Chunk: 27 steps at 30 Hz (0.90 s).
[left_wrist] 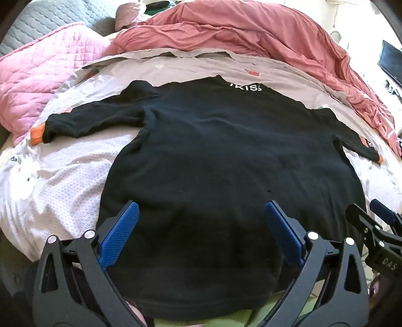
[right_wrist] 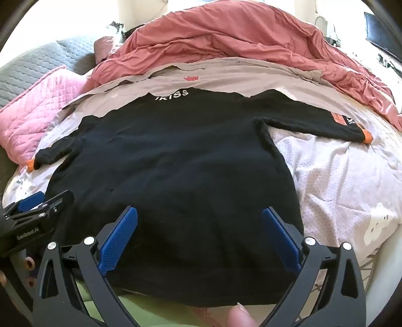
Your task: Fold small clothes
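Observation:
A black long-sleeved top (left_wrist: 213, 151) with white "IKISS" lettering at the collar and orange cuffs lies spread flat on the bed, back up, both sleeves out to the sides; it also shows in the right wrist view (right_wrist: 176, 156). My left gripper (left_wrist: 201, 208) is open and empty, hovering over the top's lower left part near the hem. My right gripper (right_wrist: 199, 213) is open and empty, over the lower right part of the hem. Each gripper shows in the other's view, the right one (left_wrist: 377, 221) and the left one (right_wrist: 42, 203).
A white patterned sheet (right_wrist: 339, 176) covers the bed. A rumpled dusty-red duvet (left_wrist: 251, 37) lies behind the top. A pink quilted pillow (left_wrist: 30, 83) and a grey quilt (left_wrist: 50, 22) sit at the back left. A dark screen (left_wrist: 392, 63) stands far right.

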Each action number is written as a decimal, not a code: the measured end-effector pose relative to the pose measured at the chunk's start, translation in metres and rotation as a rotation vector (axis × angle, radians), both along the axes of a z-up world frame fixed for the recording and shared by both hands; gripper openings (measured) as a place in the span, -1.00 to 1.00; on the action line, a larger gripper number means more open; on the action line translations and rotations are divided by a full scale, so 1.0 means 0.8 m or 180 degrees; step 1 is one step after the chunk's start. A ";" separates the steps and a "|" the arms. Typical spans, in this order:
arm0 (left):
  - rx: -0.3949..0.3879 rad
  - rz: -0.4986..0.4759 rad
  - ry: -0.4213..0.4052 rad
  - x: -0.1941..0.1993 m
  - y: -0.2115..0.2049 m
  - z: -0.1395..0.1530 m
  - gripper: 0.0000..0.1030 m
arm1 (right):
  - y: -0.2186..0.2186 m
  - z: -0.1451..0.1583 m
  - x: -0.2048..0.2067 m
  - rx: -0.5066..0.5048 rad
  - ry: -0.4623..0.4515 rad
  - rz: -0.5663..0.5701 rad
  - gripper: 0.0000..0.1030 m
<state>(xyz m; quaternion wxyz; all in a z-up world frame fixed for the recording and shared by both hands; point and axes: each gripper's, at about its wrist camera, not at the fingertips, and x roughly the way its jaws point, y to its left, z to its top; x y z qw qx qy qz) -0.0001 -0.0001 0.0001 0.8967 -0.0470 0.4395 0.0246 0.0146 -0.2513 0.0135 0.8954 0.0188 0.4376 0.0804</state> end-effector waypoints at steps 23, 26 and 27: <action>0.0019 0.0004 -0.0010 0.002 -0.004 0.003 0.82 | -0.001 0.003 -0.003 -0.0021 -0.0037 -0.0005 0.92; 0.0030 -0.0006 -0.0008 -0.002 -0.008 -0.001 0.82 | -0.001 0.003 -0.003 -0.0017 -0.0038 -0.0006 0.92; 0.0030 -0.0004 -0.0009 -0.002 -0.007 -0.001 0.82 | -0.001 0.003 -0.003 -0.0014 -0.0038 -0.0004 0.92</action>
